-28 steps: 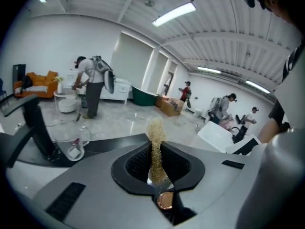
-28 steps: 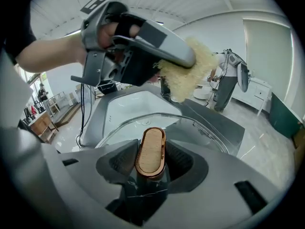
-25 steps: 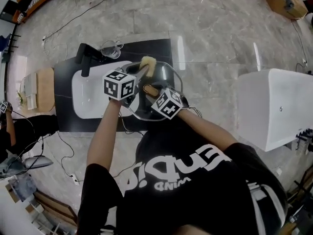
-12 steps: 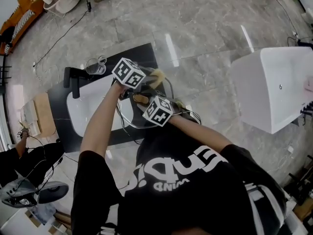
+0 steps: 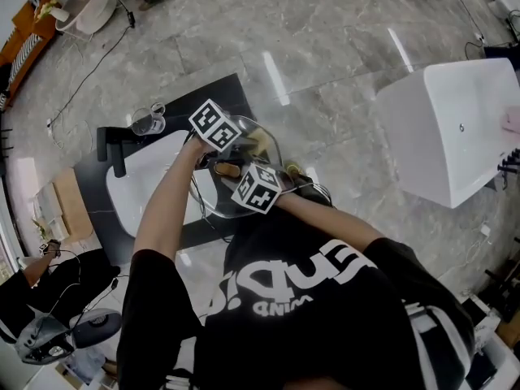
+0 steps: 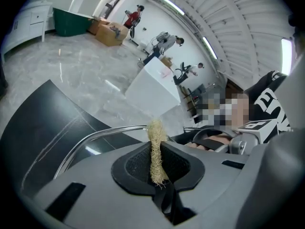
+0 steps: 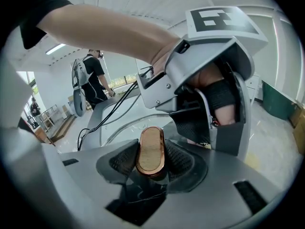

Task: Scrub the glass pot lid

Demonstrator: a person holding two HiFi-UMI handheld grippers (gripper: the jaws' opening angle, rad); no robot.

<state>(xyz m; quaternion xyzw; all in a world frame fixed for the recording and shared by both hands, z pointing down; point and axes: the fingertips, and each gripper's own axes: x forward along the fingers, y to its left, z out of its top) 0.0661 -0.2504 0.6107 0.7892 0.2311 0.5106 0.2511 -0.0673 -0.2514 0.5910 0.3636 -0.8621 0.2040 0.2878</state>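
Observation:
In the head view the glass pot lid (image 5: 207, 193) is held tilted over the sink, its metal rim showing round both grippers. My right gripper (image 5: 233, 170) is shut on the lid's copper-brown handle (image 7: 150, 150), which stands pinched between the black pads. My left gripper (image 5: 246, 140) is shut on a straw-coloured loofah scrubber (image 6: 156, 149). The scrubber (image 5: 261, 143) lies against the lid's far part. The lid's rim (image 6: 97, 136) curves just past the left jaws. In the right gripper view the left gripper (image 7: 208, 75) hangs close above the lid (image 7: 125, 126).
A white sink basin (image 5: 146, 181) sits in a black counter (image 5: 238, 89), with a black faucet (image 5: 110, 146) and a glass cup (image 5: 146, 123) at its far left. A large white tub (image 5: 443, 128) stands on the marble floor to the right. Cables trail on the floor (image 5: 97, 55).
The left gripper has carried the scrubber from the lid's left side to its far side, above the right gripper. The right gripper keeps its hold on the handle. The head camera has shifted.

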